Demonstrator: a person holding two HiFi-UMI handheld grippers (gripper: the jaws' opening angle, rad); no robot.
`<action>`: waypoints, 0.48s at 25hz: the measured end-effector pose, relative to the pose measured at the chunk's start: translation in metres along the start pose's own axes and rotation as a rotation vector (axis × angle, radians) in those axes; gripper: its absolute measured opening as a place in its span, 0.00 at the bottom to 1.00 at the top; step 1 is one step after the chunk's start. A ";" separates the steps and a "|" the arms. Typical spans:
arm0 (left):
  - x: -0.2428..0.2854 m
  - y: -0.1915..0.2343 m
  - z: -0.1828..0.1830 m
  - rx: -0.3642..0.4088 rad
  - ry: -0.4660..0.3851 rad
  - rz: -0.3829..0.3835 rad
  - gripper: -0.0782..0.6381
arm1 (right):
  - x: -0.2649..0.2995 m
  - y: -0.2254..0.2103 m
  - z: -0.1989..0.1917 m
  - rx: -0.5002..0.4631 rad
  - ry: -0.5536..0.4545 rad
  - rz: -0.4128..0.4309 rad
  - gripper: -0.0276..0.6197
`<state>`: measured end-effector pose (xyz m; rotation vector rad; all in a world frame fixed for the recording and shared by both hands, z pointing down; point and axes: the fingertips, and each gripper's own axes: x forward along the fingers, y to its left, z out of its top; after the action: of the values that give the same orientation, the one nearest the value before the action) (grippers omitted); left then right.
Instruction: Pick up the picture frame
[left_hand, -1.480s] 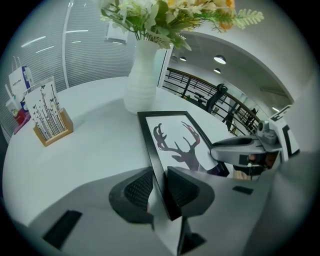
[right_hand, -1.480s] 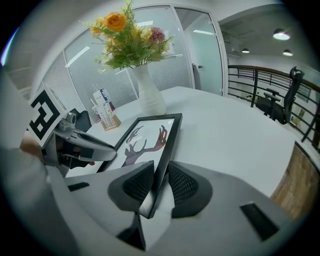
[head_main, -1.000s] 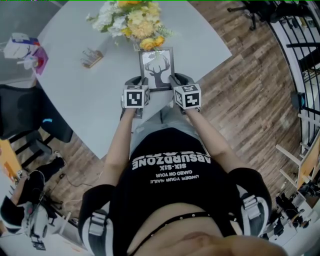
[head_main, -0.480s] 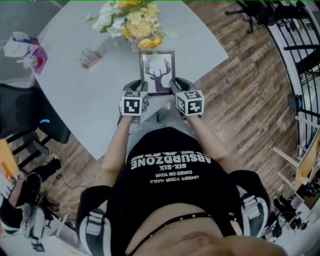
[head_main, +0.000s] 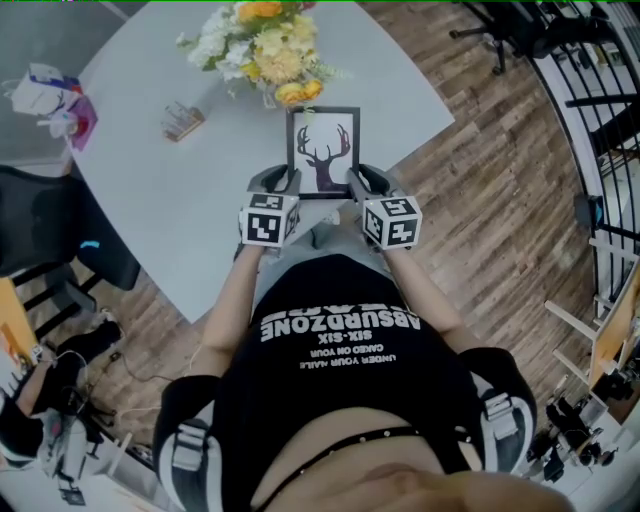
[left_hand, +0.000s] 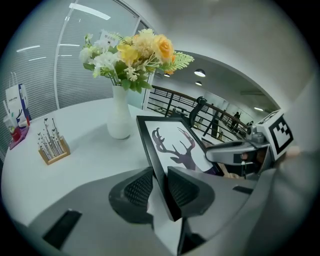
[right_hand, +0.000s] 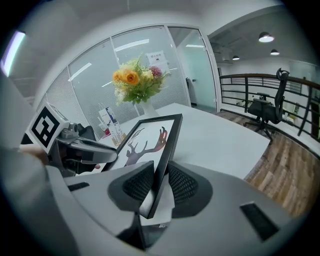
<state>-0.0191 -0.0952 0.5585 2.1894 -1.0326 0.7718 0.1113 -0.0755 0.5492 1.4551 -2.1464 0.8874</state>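
The picture frame (head_main: 324, 150) is black-edged with a dark deer head on white, and it hangs lifted off the white table (head_main: 180, 210). My left gripper (head_main: 288, 182) is shut on its lower left edge, and the frame (left_hand: 175, 150) runs straight between those pads. My right gripper (head_main: 354, 180) is shut on the lower right edge, where the frame (right_hand: 150, 142) is clamped between both pads. The frame tilts back, picture side up. Each gripper's marker cube shows in the other's view.
A white vase of yellow and white flowers (head_main: 262, 45) stands just beyond the frame. A small wooden card holder (head_main: 184, 120) sits to its left, and bags (head_main: 48, 98) lie at the table's far left edge. Black railing (head_main: 600, 70) and wood floor lie to the right.
Both grippers have risen with the frame held between them, so it has come up off the table and sits a little further right and closer to the flowers in the head view.
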 end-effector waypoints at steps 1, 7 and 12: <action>-0.002 -0.002 0.002 0.003 -0.008 -0.004 0.25 | -0.003 0.000 0.002 0.003 -0.006 -0.002 0.20; -0.007 -0.019 0.020 0.040 -0.056 -0.037 0.25 | -0.018 -0.009 0.011 0.012 -0.037 -0.024 0.20; -0.007 -0.029 0.027 0.071 -0.074 -0.048 0.25 | -0.027 -0.015 0.013 0.019 -0.056 -0.053 0.20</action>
<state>0.0071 -0.0962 0.5281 2.3100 -0.9986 0.7211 0.1358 -0.0703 0.5275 1.5562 -2.1345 0.8602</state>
